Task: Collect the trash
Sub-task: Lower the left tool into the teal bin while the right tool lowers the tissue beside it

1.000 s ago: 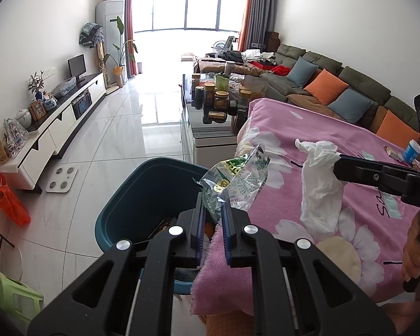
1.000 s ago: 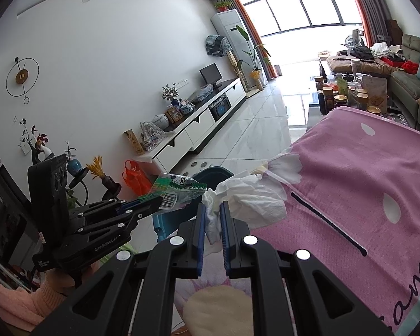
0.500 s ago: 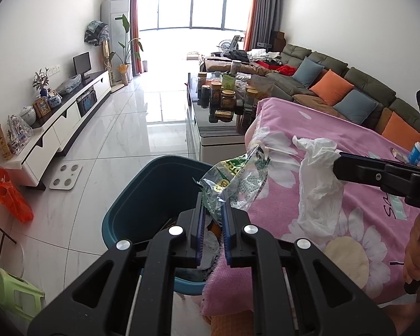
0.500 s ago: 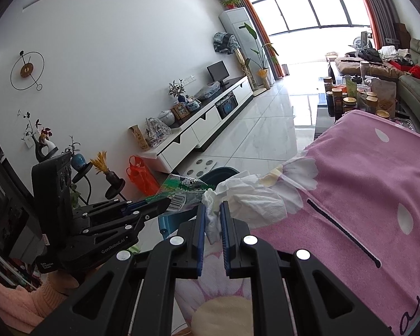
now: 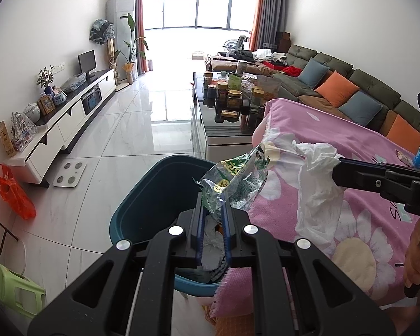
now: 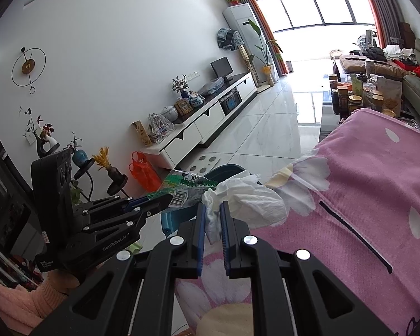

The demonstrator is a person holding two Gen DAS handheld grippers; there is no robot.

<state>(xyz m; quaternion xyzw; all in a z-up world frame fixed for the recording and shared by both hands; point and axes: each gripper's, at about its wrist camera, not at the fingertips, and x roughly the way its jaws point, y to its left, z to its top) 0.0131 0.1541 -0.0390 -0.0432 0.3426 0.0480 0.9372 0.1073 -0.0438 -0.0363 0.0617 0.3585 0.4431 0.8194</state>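
Note:
My left gripper (image 5: 213,210) is shut on a crumpled green and clear snack wrapper (image 5: 233,180), held over the teal trash bin (image 5: 154,196). Some trash lies inside the bin. To its right, my right gripper (image 5: 336,165) is shut on a crumpled white tissue (image 5: 317,193) that hangs above the pink flowered blanket (image 5: 378,224). In the right wrist view the right gripper (image 6: 212,210) pinches the tissue (image 6: 246,200) between its blue pads. There the left gripper (image 6: 165,200) with the wrapper (image 6: 186,189) sits to the left, over the bin (image 6: 176,219).
A glass coffee table (image 5: 210,128) crowded with jars stands beyond the bin. A white TV cabinet (image 5: 67,123) runs along the left wall, with an orange bag (image 5: 15,193) and a bathroom scale (image 5: 70,173) on the floor. A green stool (image 5: 14,291) stands at lower left. A sofa (image 5: 350,89) lines the right.
Both views have tilted a little, so more of the bin's inside shows under the left gripper. Both grips are unchanged and the trash has hardly moved.

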